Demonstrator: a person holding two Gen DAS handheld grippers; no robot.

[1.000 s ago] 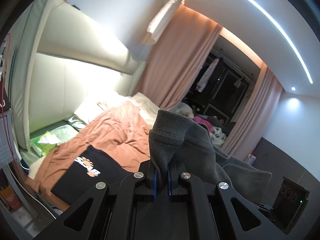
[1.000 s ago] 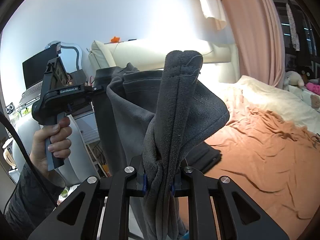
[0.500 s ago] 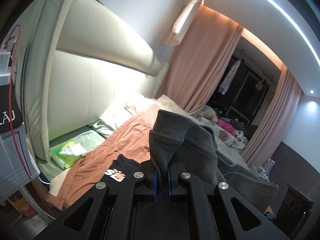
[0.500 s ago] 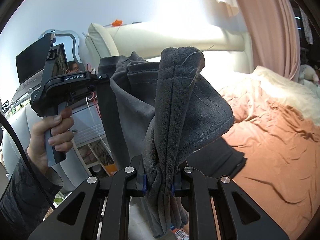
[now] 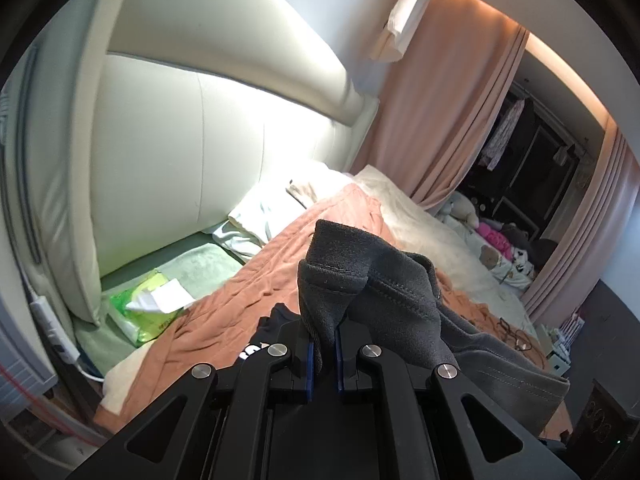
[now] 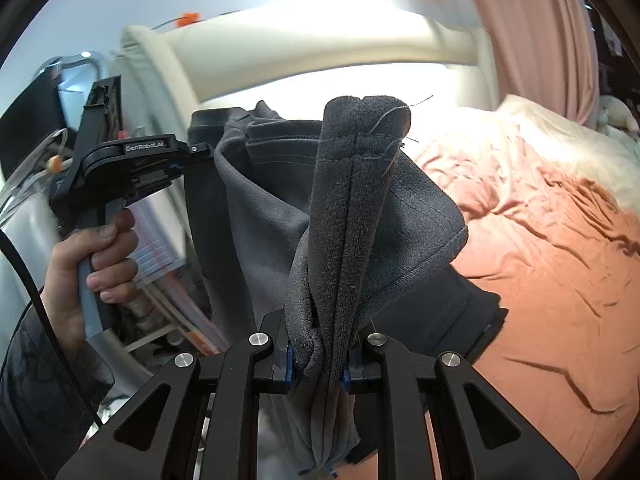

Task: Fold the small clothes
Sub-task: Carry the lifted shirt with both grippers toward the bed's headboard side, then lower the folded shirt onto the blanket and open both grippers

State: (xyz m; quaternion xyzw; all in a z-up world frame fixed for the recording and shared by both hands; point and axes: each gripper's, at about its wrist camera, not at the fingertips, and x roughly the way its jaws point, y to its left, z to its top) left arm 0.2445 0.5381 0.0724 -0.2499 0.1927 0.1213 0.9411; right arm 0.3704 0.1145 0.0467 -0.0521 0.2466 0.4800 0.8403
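Left gripper [image 5: 323,354] clamps a stitched hem of the grey garment [image 5: 384,292], jaws nearly together with only the fabric between the blue pads; in the right wrist view the same gripper [image 6: 200,148] shows at far left, its handle gripped by a hand [image 6: 86,258] with a dark sleeve [image 6: 44,392] below. Garment hangs in the air between the two tools, held up above the bed, its body drooping down from the left grip in a loose sheet. Right gripper [image 6: 318,364] pinches a thick bunched fold of the same grey cloth, jaws held a little apart by the wad, a seamed cuff standing upright above them with loose threads at the top. Below and to the right lies a rumpled orange sheet [image 6: 560,280] over the bed. A black shirt [image 6: 440,320] with white lettering lies flat on that sheet, partly hidden behind the hanging cloth. In the left wrist view, a green tissue pack [image 5: 146,308] sits near the padded cream headboard [image 5: 168,152], with a pink curtain [image 5: 440,120] further right.
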